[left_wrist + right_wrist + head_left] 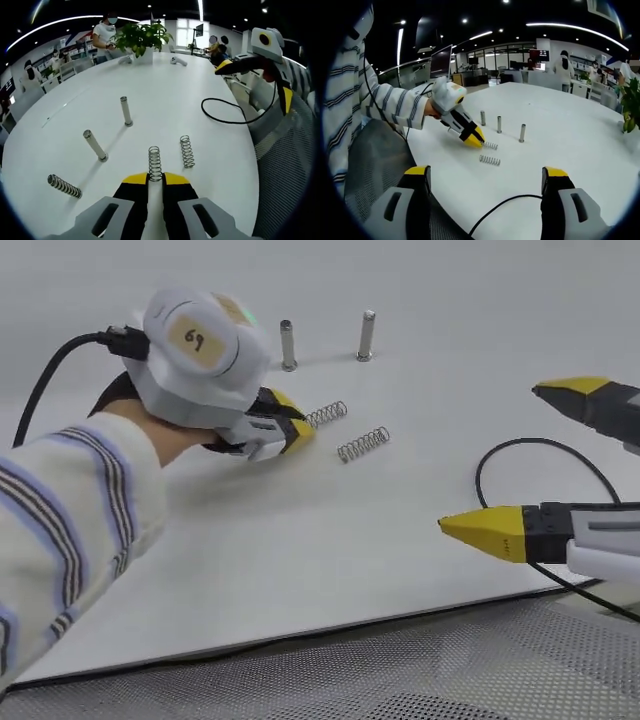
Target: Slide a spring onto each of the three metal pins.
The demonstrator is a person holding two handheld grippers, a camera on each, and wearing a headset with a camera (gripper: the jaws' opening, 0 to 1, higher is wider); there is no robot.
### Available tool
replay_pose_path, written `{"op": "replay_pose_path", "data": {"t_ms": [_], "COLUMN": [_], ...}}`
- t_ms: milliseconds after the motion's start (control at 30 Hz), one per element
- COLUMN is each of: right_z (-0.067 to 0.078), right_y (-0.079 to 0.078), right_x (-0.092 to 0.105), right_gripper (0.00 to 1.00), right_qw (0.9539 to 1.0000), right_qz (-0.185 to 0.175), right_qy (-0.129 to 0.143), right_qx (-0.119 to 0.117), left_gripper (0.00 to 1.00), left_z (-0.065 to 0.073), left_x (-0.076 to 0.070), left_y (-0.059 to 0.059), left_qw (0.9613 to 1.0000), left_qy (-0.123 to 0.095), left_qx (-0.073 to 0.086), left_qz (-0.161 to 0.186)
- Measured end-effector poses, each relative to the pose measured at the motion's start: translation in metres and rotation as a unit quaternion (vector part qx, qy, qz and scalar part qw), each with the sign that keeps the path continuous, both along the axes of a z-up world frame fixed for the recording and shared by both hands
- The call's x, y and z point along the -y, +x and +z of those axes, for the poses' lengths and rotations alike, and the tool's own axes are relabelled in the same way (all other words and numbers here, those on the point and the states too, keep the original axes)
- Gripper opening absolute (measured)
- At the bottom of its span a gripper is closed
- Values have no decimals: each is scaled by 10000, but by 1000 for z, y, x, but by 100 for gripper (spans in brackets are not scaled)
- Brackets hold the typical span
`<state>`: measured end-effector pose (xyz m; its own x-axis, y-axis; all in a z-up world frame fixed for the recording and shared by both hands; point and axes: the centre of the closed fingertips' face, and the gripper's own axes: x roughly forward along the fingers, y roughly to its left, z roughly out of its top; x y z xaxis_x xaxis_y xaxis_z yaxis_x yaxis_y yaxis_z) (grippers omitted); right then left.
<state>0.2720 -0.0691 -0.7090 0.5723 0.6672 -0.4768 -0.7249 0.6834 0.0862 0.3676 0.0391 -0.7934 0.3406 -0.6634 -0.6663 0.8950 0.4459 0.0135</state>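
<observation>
Going left to right in the left gripper view: out at about 9 o'clock from the jaws stands the sprung pin [64, 186], the one that already wears its coil, so that's one of three done by the look of it. Next over, at roughly 10 o'clock, is the middle pin [95, 145], bare and upright, and further out at 11 o'clock is the far pin [126, 111], also bare. Then comes the left gripper [155, 177], jaws pinched nearly together on the near end of the held spring [155, 161]. That spring lies flat on the table [300, 560] with its long axis pointing straight out at 12 o'clock, in line with the jaws. This is the bit that matters: the pins point up and the coil lies down, so it probably has to be lifted and tipped upright before it can drop over the middle pin, which is the closer bare one. Just to the right, at 1 o'clock, the loose spring [187, 151] lies near it and roughly parallel, not touching. Way off at 2 o'clock, the right gripper [486, 174] hangs with jaws spread wide and empty, well apart from everything, so the left one is clearly nearer.
</observation>
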Motion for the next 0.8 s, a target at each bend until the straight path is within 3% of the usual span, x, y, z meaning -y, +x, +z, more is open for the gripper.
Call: {"op": "replay_pose_path", "data": {"t_ms": [133, 267, 467, 800], "right_z": [3, 6, 7, 13], "right_y": [3, 6, 8, 14], "right_x": [1, 0, -4, -10], "right_gripper": [87, 87, 86, 84], "right_qw": [10000, 9999, 9998, 9987], "right_qz": [-35, 4, 134, 468], "right_qy": [69, 85, 65, -32], "right_qx": [34, 72, 91, 179], "left_gripper": [2, 2, 2, 2], "left_z": [14, 25, 29, 57], "left_x": [0, -3, -11, -11], "left_y": [-3, -5, -9, -18], "left_qw": [9994, 9994, 9995, 9977], "left_qy": [-306, -343, -312, -653], "left_qx": [-111, -8, -4, 154], "left_qz": [97, 65, 112, -80]}}
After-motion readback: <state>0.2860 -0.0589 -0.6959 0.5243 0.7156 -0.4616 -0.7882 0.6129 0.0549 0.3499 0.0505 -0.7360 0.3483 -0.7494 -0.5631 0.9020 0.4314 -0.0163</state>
